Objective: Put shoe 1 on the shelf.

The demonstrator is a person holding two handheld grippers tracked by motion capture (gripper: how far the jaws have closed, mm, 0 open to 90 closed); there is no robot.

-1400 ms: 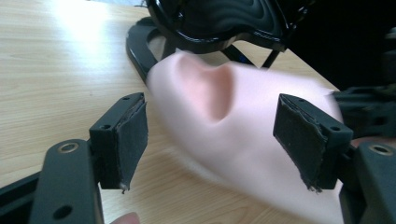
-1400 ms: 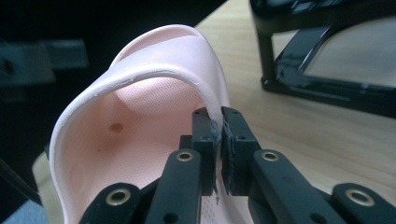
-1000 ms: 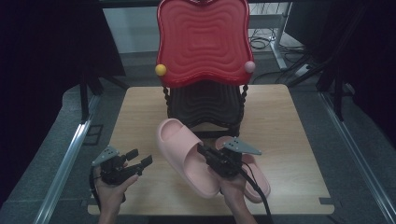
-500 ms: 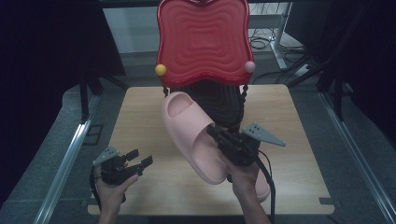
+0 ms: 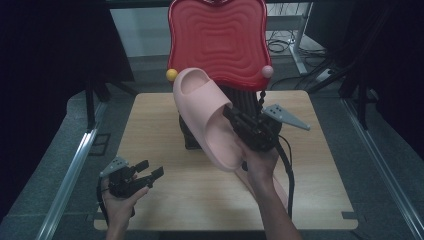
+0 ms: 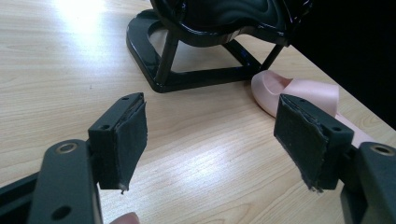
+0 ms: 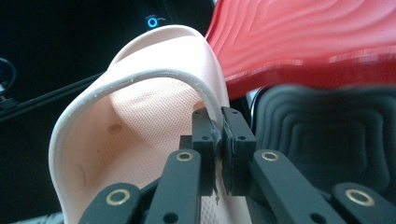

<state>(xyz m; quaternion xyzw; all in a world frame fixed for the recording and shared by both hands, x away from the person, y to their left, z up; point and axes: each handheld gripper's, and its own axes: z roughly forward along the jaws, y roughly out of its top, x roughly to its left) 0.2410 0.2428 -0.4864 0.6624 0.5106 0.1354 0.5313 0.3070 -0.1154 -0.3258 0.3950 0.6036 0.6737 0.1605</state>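
Our left tool (image 5: 149, 176) hovers low over the wooden desk (image 5: 150, 125), jaws spread wide, gripping nothing. Ahead and to its right, our right tool (image 5: 234, 116) is clamped on the rim of a pink slide sandal (image 5: 210, 115), raised before the red wavy shoe rack (image 5: 217, 40). Another sandal (image 6: 299, 91) lies below it.

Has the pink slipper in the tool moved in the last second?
Yes. The pink slipper rose off the table and away from the person, toward the red shelf.
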